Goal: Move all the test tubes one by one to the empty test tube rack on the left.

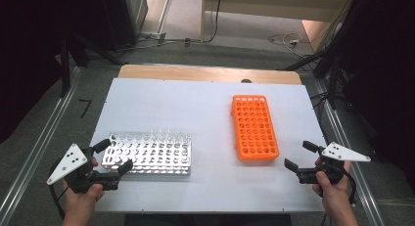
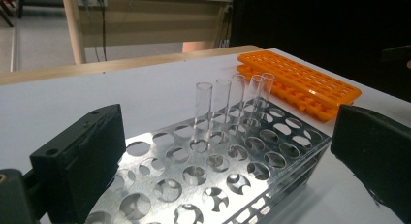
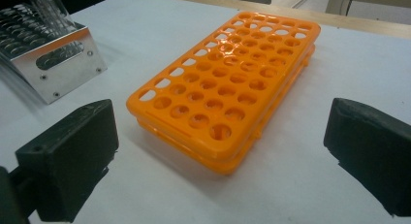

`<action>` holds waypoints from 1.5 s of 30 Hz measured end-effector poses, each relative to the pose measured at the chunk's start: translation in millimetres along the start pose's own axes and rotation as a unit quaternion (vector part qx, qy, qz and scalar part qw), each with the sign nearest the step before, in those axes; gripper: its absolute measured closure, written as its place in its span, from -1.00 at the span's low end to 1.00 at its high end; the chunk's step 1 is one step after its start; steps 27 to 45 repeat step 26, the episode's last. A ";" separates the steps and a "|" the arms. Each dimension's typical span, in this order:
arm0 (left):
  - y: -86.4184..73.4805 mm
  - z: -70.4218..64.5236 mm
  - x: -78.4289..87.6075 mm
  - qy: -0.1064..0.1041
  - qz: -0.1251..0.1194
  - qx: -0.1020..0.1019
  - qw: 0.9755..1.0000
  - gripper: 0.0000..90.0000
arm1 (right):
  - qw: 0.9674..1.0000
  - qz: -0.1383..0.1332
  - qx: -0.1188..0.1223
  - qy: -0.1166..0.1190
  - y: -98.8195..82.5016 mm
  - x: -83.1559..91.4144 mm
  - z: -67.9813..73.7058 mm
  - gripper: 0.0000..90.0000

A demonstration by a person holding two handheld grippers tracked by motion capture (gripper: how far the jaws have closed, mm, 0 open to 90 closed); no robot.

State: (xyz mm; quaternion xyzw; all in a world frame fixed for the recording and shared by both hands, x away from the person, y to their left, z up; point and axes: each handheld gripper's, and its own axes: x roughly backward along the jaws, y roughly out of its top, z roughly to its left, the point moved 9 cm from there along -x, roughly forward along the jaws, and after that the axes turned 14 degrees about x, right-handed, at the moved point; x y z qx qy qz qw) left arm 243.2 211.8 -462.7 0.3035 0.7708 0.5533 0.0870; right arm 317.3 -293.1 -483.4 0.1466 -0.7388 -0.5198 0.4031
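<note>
L tool (image 1: 112,156): released, at metal rack (image 1: 149,155) left edge
R tool (image 1: 300,156): released, just right of orange rack (image 1: 253,127)
Desk (image 1: 205,108): open between racks

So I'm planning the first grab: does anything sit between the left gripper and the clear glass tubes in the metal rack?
Nothing visible does. The left gripper, jaws open, faces the five clear glass tubes across vacant holes of the shiny metal rack.
</note>
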 end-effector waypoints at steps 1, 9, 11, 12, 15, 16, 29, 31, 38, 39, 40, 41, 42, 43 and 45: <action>-1.2 0.3 1.7 -0.005 -0.003 0.001 1.000 -1.00 | 1.000 -0.001 0.004 -0.002 -2.7 1.0 0.6 -1.00; -3.8 5.4 -1.2 -0.014 -0.008 0.007 1.000 -1.00 | 1.000 -0.006 -0.002 -0.007 -10.1 1.3 -3.4 -1.00; -5.1 4.8 -2.6 -0.014 -0.005 0.007 1.000 -1.00 | 1.000 -0.006 -0.002 -0.009 -10.1 0.9 -3.7 -1.00; -5.4 4.6 -3.3 -0.013 -0.004 0.007 1.000 -1.00 | 1.000 -0.006 -0.002 -0.008 -10.1 0.9 -3.6 -1.00; -5.8 3.8 -4.1 -0.012 -0.002 0.003 1.000 -1.00 | 1.000 -0.005 -0.001 -0.007 -10.0 0.3 -3.8 -1.00; -5.9 3.5 -4.5 -0.013 -0.002 0.003 1.000 -1.00 | 1.000 -0.005 -0.002 -0.006 -10.0 0.1 -3.4 -1.00; -7.4 2.9 -6.4 -0.013 0.002 0.002 1.000 -1.00 | 1.000 0.000 0.000 -0.003 -10.5 -3.2 -2.5 -1.00; -7.4 2.9 -6.4 -0.013 0.002 0.002 1.000 -1.00 | 1.000 0.000 0.000 -0.003 -10.5 -3.2 -2.5 -1.00; -7.4 2.9 -6.4 -0.013 0.002 0.002 1.000 -1.00 | 1.000 0.000 0.000 -0.003 -10.5 -3.2 -2.5 -1.00; -7.4 2.9 -6.4 -0.013 0.002 0.002 1.000 -1.00 | 1.000 0.000 0.000 -0.003 -10.5 -3.2 -2.5 -1.00; -7.4 2.9 -6.4 -0.013 0.002 0.002 1.000 -1.00 | 1.000 0.000 0.000 -0.003 -10.5 -3.2 -2.5 -1.00; -7.4 2.9 -6.4 -0.013 0.002 0.002 1.000 -1.00 | 1.000 0.000 0.000 -0.003 -10.5 -3.2 -2.5 -1.00; -7.4 2.9 -6.4 -0.013 0.002 0.002 1.000 -1.00 | 1.000 0.000 0.000 -0.003 -10.5 -3.2 -2.5 -1.00; -7.4 2.9 -6.4 -0.013 0.002 0.002 1.000 -1.00 | 1.000 0.000 0.000 -0.003 -10.5 -3.2 -2.5 -1.00; -7.4 2.9 -6.4 -0.013 0.002 0.002 1.000 -1.00 | 1.000 0.000 0.000 -0.003 -10.5 -3.2 -2.5 -1.00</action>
